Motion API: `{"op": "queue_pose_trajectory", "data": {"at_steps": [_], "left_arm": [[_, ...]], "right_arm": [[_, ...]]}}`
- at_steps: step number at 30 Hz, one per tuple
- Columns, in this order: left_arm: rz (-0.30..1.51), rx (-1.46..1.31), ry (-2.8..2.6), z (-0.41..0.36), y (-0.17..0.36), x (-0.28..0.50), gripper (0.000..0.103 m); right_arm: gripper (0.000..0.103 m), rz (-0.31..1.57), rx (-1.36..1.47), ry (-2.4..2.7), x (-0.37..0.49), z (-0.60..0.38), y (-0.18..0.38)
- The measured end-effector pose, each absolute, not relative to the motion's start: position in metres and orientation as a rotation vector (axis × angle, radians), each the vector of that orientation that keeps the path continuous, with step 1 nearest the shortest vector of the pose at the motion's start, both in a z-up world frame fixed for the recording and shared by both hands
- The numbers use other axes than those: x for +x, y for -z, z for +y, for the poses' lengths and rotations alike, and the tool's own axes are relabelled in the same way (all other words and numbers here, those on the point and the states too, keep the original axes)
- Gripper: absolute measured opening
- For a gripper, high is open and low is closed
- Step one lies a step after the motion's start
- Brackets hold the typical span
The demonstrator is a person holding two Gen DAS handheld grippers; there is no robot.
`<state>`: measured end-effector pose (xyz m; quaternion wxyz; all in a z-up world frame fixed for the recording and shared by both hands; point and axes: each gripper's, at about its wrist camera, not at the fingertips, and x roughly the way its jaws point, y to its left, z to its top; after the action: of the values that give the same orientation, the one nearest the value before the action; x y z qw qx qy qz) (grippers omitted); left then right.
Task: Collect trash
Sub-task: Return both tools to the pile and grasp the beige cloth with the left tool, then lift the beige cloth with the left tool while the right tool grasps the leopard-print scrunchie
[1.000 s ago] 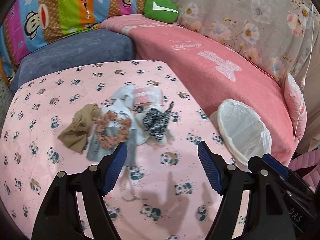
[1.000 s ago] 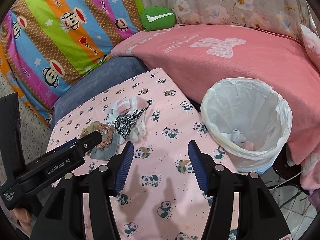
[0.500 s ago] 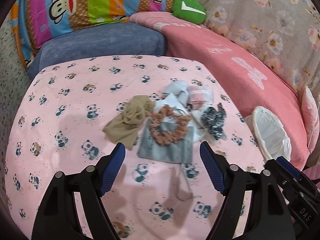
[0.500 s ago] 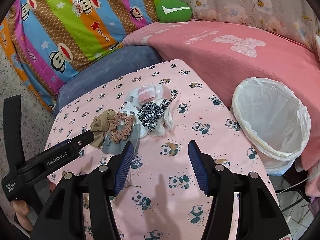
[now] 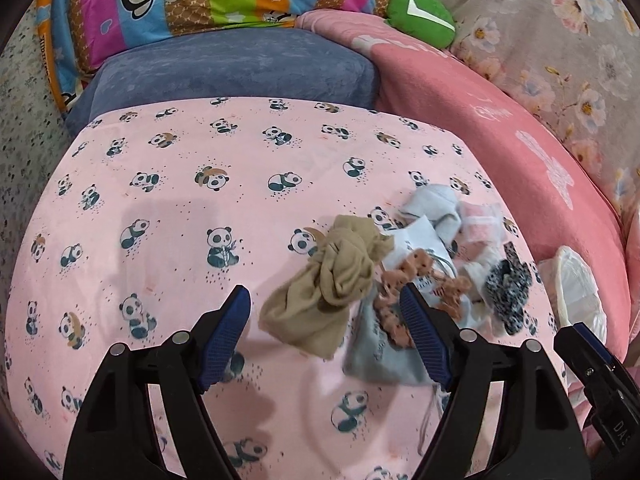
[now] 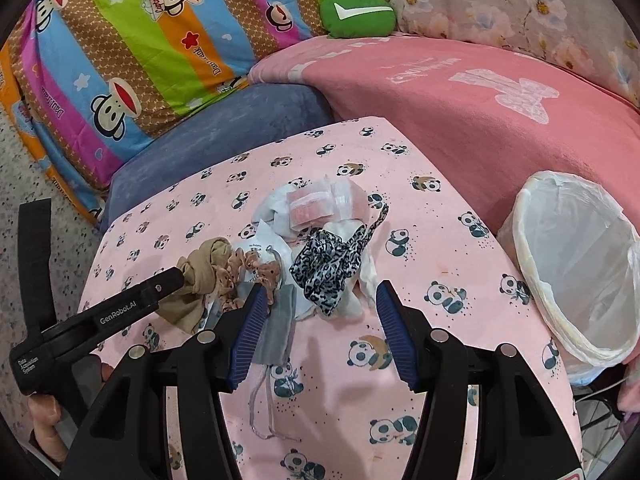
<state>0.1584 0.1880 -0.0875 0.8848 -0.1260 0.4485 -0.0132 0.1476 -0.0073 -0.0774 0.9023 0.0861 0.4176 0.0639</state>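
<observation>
Both tools are over the panda-print table [image 5: 168, 216], and the pile of scraps sits right in front of them. The left tool [image 5: 324, 312] has its jaws spread wide, empty, lined up on the knotted tan stocking [image 5: 332, 284], which lies between the blue pads but is not pinched. The right tool [image 6: 318, 316] is spread apart too, holding nothing, hovering just short of the leopard-print scrap [image 6: 332, 264].

The risk here is the tangle. The tan stocking rests against the brown frilly scrunchie [image 5: 416, 280] and overlaps the grey drawstring pouch [image 5: 380, 352], so a closing pinch could drag a neighbour along or catch only a loose fold that slips out halfway. The pouch's cords [image 6: 264, 412] trail loose toward the near edge of the table, and they look easy to snag. Soft cloth like this squashes rather than grips, so a shallow bite may not hold.

Further back in the pile there is a pink-and-white packet [image 6: 310, 206] on pale cloth.

The white-lined bin [image 6: 576, 264] stands off the table's right edge, against the pink blanket [image 6: 480, 120]. Its bag is open; what shows of the inside is bare liner, and the bottom is out of sight. A drop released too early would land on the table or the floor instead.
</observation>
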Motion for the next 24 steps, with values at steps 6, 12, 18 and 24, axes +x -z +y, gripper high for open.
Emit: {"op": "queue_pose_trajectory", "data": {"at_steps": [6,12,18,24], "left_arm": [[0.977,-0.289,0.029,0.190,0.103,0.178,0.073],[0.981,-0.315,0.050,0.193,0.109,0.182,0.059],[0.986,-0.326,0.086,0.189,0.110,0.182,0.040],[0.970,-0.309,0.094,0.182,0.101,0.177,0.031]], "right_arm": [[0.057,0.872,0.184,-0.126,0.172,-0.002,0.086],[0.053,0.910,0.207,-0.141,0.188,-0.001,0.103],[0.022,0.948,0.232,-0.160,0.192,-0.003,0.114],[0.004,0.923,0.251,-0.200,0.181,-0.006,0.109]]}}
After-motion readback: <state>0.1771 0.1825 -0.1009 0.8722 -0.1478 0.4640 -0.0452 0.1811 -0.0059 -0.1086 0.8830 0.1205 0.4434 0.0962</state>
